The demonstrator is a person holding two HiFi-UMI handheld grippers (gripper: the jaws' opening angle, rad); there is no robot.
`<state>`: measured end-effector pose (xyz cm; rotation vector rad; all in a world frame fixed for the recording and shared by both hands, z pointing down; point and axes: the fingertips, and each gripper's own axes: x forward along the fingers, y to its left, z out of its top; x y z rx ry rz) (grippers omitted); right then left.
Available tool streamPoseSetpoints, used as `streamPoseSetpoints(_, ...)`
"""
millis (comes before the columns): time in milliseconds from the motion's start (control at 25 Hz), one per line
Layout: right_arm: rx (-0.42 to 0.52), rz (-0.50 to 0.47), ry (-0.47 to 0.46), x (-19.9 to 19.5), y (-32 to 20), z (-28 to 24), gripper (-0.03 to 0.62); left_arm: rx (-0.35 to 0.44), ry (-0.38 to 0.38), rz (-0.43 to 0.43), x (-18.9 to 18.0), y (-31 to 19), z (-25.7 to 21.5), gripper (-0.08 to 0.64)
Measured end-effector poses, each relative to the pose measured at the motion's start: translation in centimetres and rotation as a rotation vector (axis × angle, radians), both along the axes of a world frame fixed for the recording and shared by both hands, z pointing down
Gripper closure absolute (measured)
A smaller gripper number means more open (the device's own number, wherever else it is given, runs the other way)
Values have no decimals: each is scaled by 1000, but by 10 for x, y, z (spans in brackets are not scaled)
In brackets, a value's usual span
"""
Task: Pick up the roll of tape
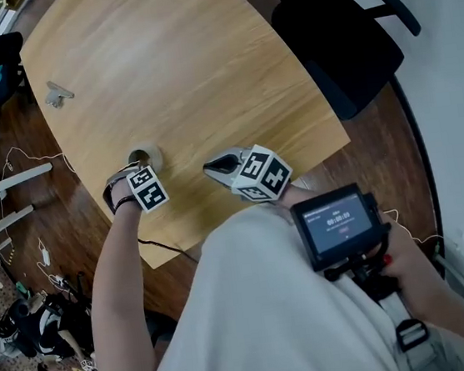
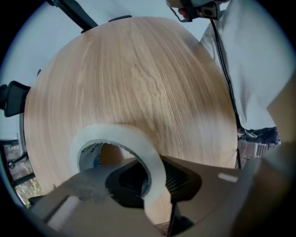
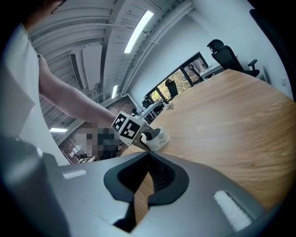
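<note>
- Wooden worktop (image 1: 202, 75) carries the roll of tape (image 1: 146, 155), which sits near the edge closest to me
- I see my left hand-held gripper (image 2: 155, 173) pointing steeply down, one jaw inside the roll's hole and one outside, pinching its wall
- My right hand-held gripper (image 1: 211, 168) hangs just beside it, jaws closed together with nothing between them

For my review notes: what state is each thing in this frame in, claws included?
Roll of tape, lying flat on the table, gripped, not yet lifted.
Left claw, shut on the roll's wall, one jaw inside the hole.
Right claw, shut, empty.
Small screen, lit.
Office chair, unoccupied, beside the table.
</note>
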<state>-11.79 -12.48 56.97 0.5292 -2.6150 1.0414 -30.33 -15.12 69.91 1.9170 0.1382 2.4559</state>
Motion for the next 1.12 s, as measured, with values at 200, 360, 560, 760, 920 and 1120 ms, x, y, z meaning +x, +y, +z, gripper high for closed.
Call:
streamPoseSetpoints(200,-11,5,0,0,3,1,585,41,60,-122,-1,1,-1,466)
streamPoseSetpoints(360,-1,2,-11,4,2,-4,584,67,118,-215,6,13,-5,465)
streamPoseSetpoints(560,-25,13,-1,15,0,6,584,41,223,-305,30,33,-15,466)
streamPoseSetpoints(760,-47,-2,4,10,4,13,586,31,437,-561,60,44,-40,466)
streamPoseSetpoints(920,-45,-32,1,5,5,12,584,38,615,-759,76,44,-59,468)
streamPoseSetpoints(1120,-36,-72,5,5,8,15,584,41,818,-962,93,52,-74,466)
